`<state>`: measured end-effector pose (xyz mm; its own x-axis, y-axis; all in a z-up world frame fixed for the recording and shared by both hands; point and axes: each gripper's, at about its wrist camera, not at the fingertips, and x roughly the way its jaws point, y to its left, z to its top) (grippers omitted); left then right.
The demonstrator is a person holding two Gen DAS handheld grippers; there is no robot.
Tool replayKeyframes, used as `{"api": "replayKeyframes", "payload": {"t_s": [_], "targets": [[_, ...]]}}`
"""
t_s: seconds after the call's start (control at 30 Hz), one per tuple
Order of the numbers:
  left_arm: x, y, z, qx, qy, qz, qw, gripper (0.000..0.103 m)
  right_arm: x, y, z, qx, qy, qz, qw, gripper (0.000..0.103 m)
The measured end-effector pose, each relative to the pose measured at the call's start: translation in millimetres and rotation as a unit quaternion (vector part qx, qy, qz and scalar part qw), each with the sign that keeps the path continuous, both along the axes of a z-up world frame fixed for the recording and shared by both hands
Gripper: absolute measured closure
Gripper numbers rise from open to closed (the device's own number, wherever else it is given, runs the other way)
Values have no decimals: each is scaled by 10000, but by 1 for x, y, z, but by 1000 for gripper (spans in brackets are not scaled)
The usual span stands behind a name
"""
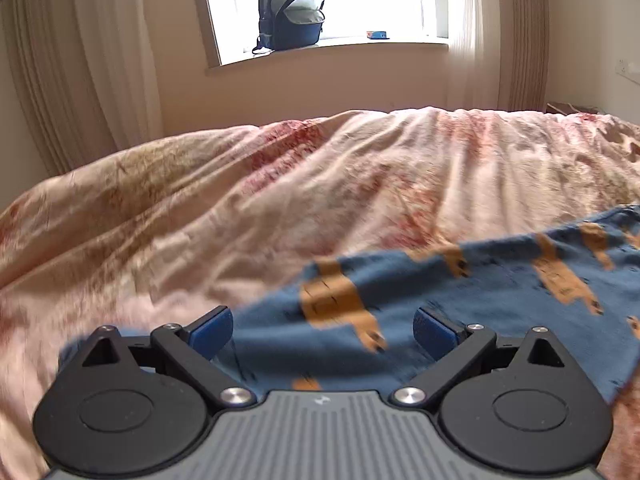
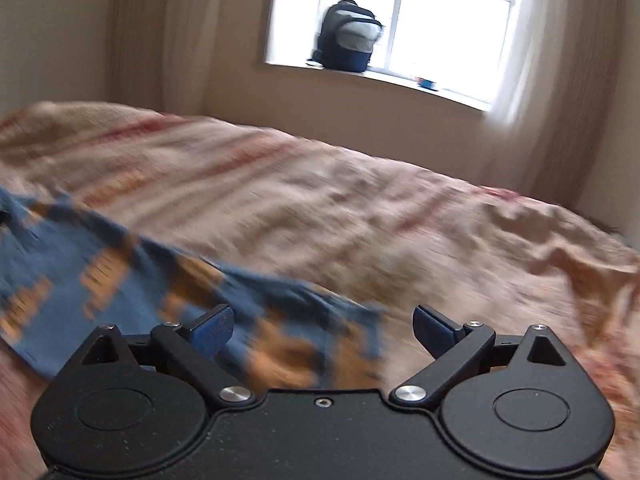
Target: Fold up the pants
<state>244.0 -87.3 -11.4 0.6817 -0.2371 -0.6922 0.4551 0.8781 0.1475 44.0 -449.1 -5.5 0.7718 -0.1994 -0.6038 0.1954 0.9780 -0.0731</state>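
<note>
Blue pants with orange animal prints (image 1: 460,292) lie flat on the bed, spreading from below my left gripper toward the right. My left gripper (image 1: 323,330) is open just above the pants' near left part, holding nothing. In the right wrist view the pants (image 2: 100,272) lie to the left, their end reaching under my right gripper (image 2: 323,330). That gripper is open and empty over the pants' right edge. This view is motion-blurred.
A wrinkled pink and beige floral bedspread (image 1: 240,208) covers the bed (image 2: 400,216). A dark backpack (image 1: 290,16) and a small blue object (image 1: 377,35) sit on the windowsill behind the bed. Curtains (image 1: 80,60) hang on both sides.
</note>
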Motion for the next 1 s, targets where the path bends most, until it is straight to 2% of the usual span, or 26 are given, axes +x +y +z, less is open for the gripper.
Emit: {"api": "replayKeyframes", "payload": {"t_s": [0.07, 0.13, 0.2, 0.27, 0.37, 0.4, 0.43, 0.5, 0.53, 0.57, 0.63, 0.73, 0.8, 0.83, 0.9, 0.97, 1.0], "targets": [[31, 1, -4, 48, 194, -44, 9998, 11, 26, 22, 0, 154, 35, 353, 9993, 6], [61, 2, -10, 3, 579, -115, 9983, 27, 52, 41, -5, 268, 103, 719, 9970, 7], [89, 4, -17, -129, 1041, -250, 9942, 36, 77, 58, -12, 365, 194, 1123, 9928, 13], [108, 5, -23, -205, 1409, -368, 9891, 39, 104, 72, -20, 450, 388, 1541, 9863, 26], [120, 4, -31, -80, 1628, -586, 9849, 53, 141, 87, -29, 159, 742, 2011, 9766, 35], [122, 3, -33, -93, 1731, -685, 9825, 67, 152, 89, -32, 181, 871, 2106, 9735, 36], [123, 2, -34, -139, 1825, -810, 9798, 89, 160, 88, -35, 307, 1013, 2201, 9697, 41], [121, -5, -33, -85, 1808, -932, 9791, 95, 172, 88, -38, 624, 1238, 2401, 9608, 60], [118, -8, -32, 27, 1708, -986, 9804, 97, 175, 87, -38, 779, 1319, 2426, 9580, 76], [114, -10, -30, 62, 1611, -1012, 9817, 98, 177, 87, -38, 859, 1377, 2430, 9564, 85], [109, -9, -22, -77, 1364, -987, 9857, 98, 175, 88, -32, 720, 1317, 2470, 9573, 97], [105, -4, -18, -253, 1120, -989, 9884, 98, 167, 90, -27, 530, 1143, 2372, 9632, 99], [110, -7, -30, -155, 1226, -899, 9883, 98, 170, 93, -36, 491, 1241, 2284, 9644, 99], [111, -8, -36, -135, 1245, -845, 9885, 95, 172, 94, -41, 469, 1298, 2229, 9650, 97], [111, -5, -34, -270, 1173, -687, 9903, 85, 173, 97, -42, 332, 1266, 2027, 9705, 87], [107, 6, -24, -498, 1099, -465, 9916, 61, 167, 102, -33, 68, 1142, 1760, 9777, 61], [101, 13, -17, -606, 963, -394, 9927, 46, 161, 107, -27, -91, 1031, 1702, 9800, 57]]}}
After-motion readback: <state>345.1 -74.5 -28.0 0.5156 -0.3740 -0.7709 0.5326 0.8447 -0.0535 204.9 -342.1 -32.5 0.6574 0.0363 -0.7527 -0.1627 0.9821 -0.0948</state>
